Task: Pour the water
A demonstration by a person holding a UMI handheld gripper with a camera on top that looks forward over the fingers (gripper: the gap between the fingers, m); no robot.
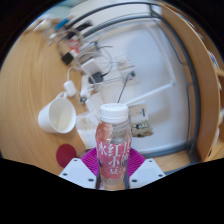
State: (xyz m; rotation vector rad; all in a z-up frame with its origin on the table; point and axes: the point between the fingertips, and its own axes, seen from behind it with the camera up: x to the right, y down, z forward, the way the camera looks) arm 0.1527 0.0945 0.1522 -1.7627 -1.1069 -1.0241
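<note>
A clear plastic bottle (pixel 113 145) with a white cap and a pink label with white characters stands upright between my fingers. My gripper (pixel 112 172) is shut on the bottle, with the magenta pads (pixel 91 159) pressing its sides. A white mug (pixel 57 116) stands on the wooden table, ahead of the fingers and to the left of the bottle, its mouth open upward. The bottle is held near the mug, a little to its right.
The round wooden table (pixel 25 80) holds a white board or tray (pixel 150 60) beyond the bottle, with cables, a charger and small items (pixel 95 70) scattered on it. A small red disc (pixel 66 154) lies on the table by the left finger.
</note>
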